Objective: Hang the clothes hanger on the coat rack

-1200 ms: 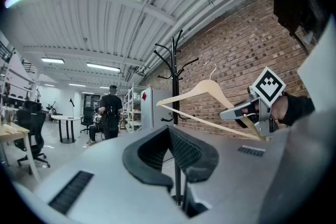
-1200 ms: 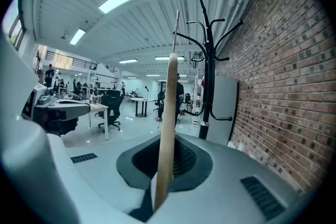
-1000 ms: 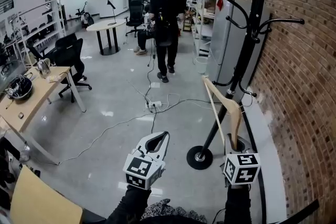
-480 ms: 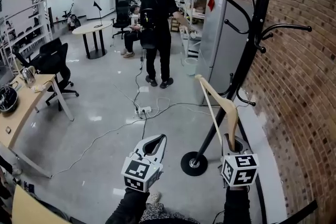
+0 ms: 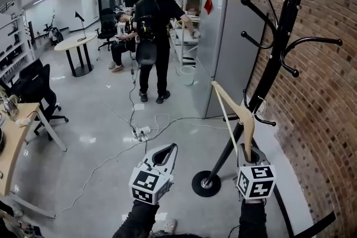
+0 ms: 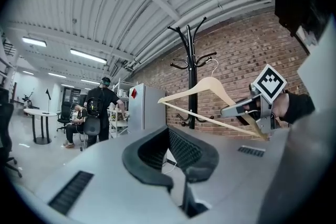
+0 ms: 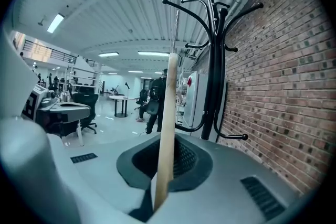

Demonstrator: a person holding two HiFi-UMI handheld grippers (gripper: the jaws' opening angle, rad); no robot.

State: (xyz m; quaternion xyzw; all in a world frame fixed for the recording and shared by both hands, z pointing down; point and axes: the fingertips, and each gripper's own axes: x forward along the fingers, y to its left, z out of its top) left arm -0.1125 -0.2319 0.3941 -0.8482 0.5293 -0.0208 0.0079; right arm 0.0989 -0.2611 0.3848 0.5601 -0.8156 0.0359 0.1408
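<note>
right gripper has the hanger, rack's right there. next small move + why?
Probably raise the right gripper up and toward the coat rack. It is shut on one end of the wooden hanger, which sits low beside the pole, well below the upper curved arms and hooked on nothing. The left gripper is shut and empty.

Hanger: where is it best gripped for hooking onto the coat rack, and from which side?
Grip the hanger at one arm's end, from below, as the right gripper does, leaving its hook clear for a coat rack peg.
</note>
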